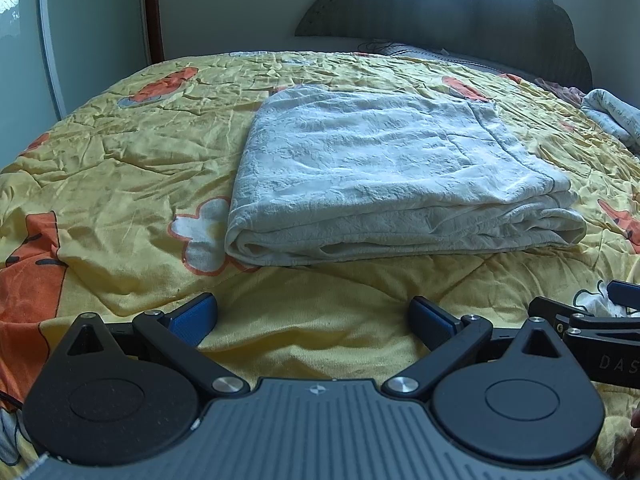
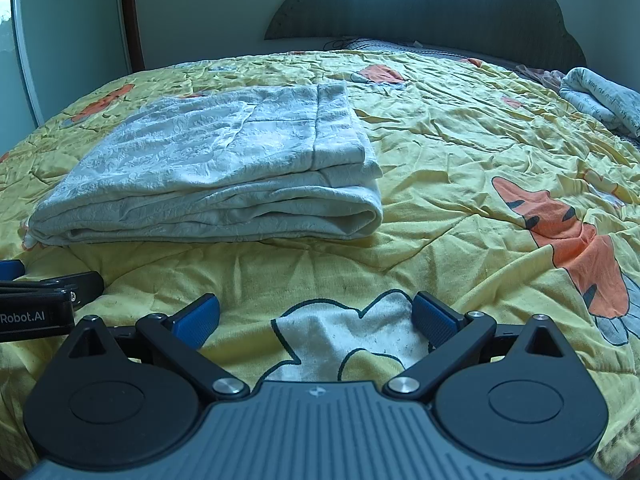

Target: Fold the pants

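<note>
Pale grey-white pants (image 1: 372, 176) lie folded in a thick flat rectangle on the yellow bedspread (image 1: 120, 168), folded edges facing me. In the right wrist view the pants (image 2: 224, 172) sit left of centre. My left gripper (image 1: 314, 316) hovers just short of the near edge of the pants, open, nothing between its blue pads (image 1: 194, 316). My right gripper (image 2: 316, 316) is open too, over a white flower print, to the right of the stack and apart from it. Each gripper shows at the other view's edge: the right one (image 1: 592, 320), the left one (image 2: 44, 300).
The yellow quilt (image 2: 460, 152) carries orange cartoon prints and is wrinkled. A dark scalloped headboard (image 1: 460, 8) stands at the far end. Crumpled pale printed cloth (image 2: 600, 96) lies at the far right of the bed. A window frame (image 1: 48, 40) is on the left.
</note>
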